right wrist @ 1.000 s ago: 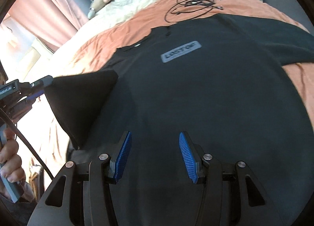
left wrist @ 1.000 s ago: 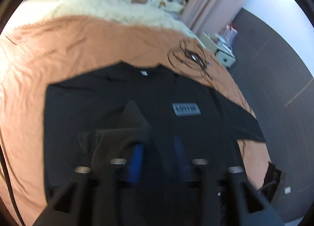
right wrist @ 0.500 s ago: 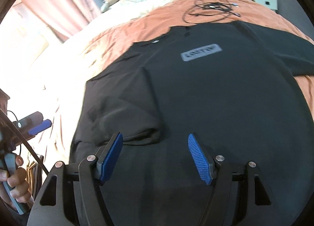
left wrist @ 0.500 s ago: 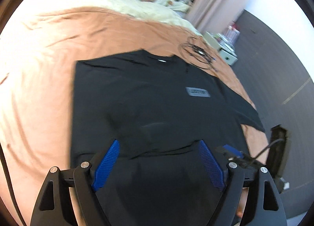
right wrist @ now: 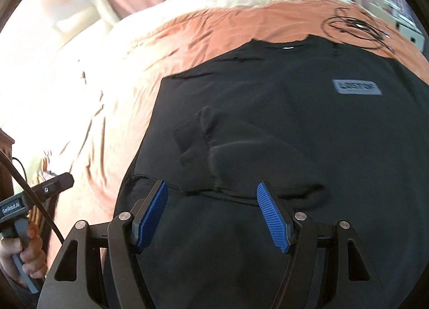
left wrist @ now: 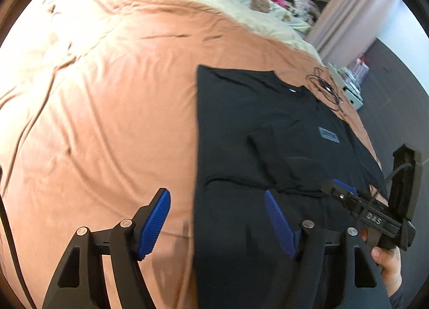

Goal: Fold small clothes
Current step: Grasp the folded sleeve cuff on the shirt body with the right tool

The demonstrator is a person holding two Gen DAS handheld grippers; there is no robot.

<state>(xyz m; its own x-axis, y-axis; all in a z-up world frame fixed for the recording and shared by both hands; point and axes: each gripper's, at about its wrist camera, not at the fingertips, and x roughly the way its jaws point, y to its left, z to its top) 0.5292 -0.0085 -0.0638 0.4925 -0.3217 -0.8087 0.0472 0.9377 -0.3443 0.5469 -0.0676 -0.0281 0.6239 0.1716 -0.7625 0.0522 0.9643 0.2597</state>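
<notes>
Risk first: left gripper (left wrist: 217, 218) spread wide, empty, straddling black T-shirt (left wrist: 268, 132) edge ahead of fingertips; likely to snag orange sheet (left wrist: 107, 121). Right gripper (right wrist: 211, 213) likewise agape, above folded-in sleeve (right wrist: 214, 153); liable to drag it loose.

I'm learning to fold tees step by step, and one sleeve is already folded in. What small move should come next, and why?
Probably move the right tongs toward the far sleeve, which lies spread on the orange sheet, and pinch it. The near sleeve already lies folded onto the black T-shirt, and both the right and left tongs are open and empty.
</notes>
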